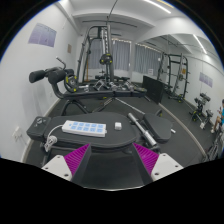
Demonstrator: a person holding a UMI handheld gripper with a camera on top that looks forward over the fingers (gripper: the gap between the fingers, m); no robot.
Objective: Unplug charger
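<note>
A white power strip (82, 128) lies on a black padded bench (45, 132), beyond my fingers and a little left. A small white charger (117, 126) sits at the strip's right end. A pale cable (140, 128) runs from there to the right over the bench. My gripper (110, 153) is open and empty, with its magenta pads (72, 159) spread wide. It hovers short of the bench's near edge, apart from the strip and charger.
This is a gym room. A cable machine (100, 55) stands behind the bench and a rack (176, 72) at the right by the windows. A black padded handle (48, 75) juts at the left. The dark floor (165, 125) lies to the right.
</note>
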